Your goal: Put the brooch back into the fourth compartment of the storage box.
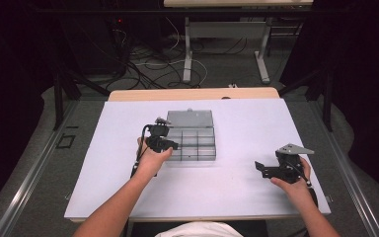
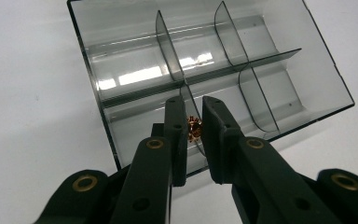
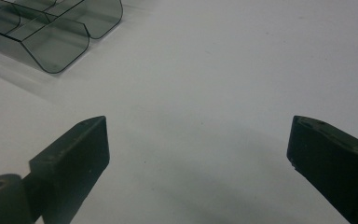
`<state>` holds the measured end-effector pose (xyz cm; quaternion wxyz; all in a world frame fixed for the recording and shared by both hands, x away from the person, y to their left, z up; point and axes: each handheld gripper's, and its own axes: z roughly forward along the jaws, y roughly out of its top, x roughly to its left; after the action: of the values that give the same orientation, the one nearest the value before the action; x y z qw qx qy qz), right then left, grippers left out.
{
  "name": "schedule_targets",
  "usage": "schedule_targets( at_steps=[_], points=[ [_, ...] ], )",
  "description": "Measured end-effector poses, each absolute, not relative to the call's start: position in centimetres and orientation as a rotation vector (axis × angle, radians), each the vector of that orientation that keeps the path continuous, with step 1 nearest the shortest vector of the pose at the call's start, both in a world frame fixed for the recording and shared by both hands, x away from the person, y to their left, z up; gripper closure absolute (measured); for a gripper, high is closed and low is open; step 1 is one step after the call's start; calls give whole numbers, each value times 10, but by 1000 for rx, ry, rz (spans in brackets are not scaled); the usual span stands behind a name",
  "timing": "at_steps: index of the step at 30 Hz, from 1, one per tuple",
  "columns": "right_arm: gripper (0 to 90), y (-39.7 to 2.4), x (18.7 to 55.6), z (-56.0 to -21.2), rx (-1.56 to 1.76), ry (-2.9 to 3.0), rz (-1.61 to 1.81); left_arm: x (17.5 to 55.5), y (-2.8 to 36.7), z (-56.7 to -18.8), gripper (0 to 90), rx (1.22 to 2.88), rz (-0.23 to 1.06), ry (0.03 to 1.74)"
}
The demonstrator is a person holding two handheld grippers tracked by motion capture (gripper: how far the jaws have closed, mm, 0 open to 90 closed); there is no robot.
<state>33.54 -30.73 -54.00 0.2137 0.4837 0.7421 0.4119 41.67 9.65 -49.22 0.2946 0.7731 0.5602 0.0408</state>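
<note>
The left gripper (image 2: 194, 133), a black two-jaw tool held in the person's left hand (image 1: 153, 159), has its jaws pinched nearly together on a small coppery-gold metal part with a toothed or ridged rim (image 2: 195, 128) (too small to say whether it is a nut, a gear or a fitting). The part sits between the jaw tips, just above the near row of a smoky grey transparent plastic organiser box (image 2: 205, 70), whose thin curved dividers split it into several open compartments, all of them bare as far as can be seen. In the high view the box (image 1: 191, 143) lies near the middle of a white table top (image 1: 237, 192), its lid folded back on the far side, with the left gripper (image 1: 167, 144) at its left edge. Well apart, toward the right edge of the table, the right gripper (image 1: 262, 169) rests in the person's right hand (image 1: 296, 185); its own view shows its two black jaws spread wide over bare white surface, holding nothing. The step in hand looks like placing the part into a compartment. To do it well, the jaw tips should clear the divider directly beneath them, settle over one chosen cell, come down low, and only then ease apart, so the part drops without bouncing out.
</note>
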Motion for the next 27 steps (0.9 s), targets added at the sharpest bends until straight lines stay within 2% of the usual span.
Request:
schedule_targets(
  at_steps=[27],
  points=[
    [54, -307, 336, -541, 1339, 2063, 1142, 425, 101, -507, 803, 2063, 95, 1542]
  ],
)
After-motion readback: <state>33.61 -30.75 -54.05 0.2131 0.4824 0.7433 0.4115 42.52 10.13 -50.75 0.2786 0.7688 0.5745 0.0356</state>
